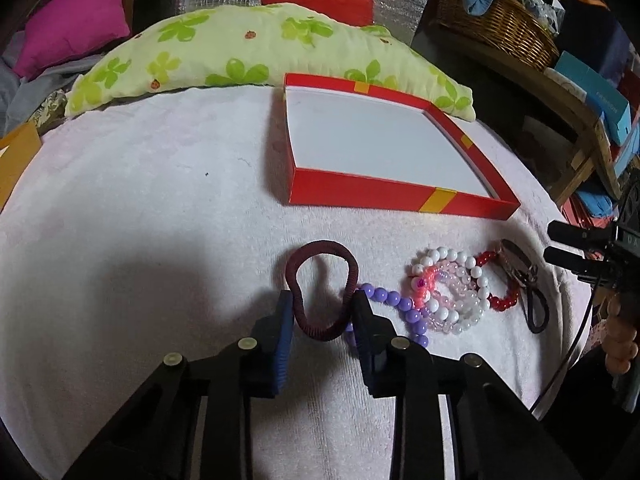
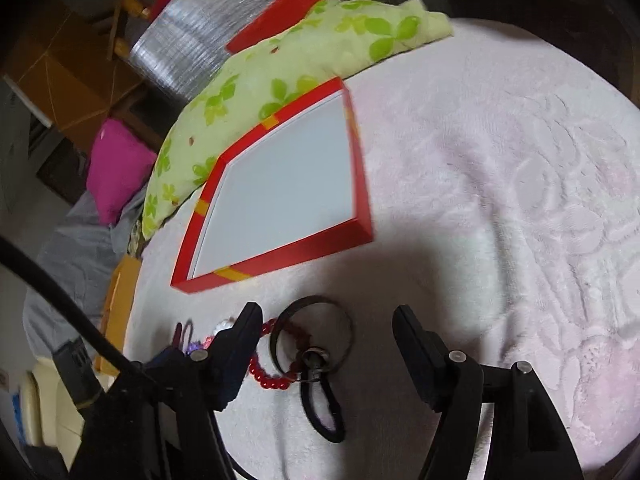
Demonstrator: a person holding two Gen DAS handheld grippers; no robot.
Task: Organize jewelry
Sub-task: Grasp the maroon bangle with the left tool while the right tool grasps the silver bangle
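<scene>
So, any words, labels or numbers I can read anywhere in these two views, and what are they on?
Nothing reads cleanly.
Blue box on the shelf at right: one line of pale capitals, too blurred to read.
Housing behind the right gripper: a couple of pale characters at the frame edge, cut off, unreadable.
Red box: plain yellow bands, no print.
Maroon hair tie and bead bracelets: no markings.

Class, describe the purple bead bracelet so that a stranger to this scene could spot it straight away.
Find the red box on the white towel. Nearer the camera lies a cluster of bracelets. The purple bracelet is its leftmost piece, beside the maroon hair tie; its neighbours are white, pink and red.
</scene>
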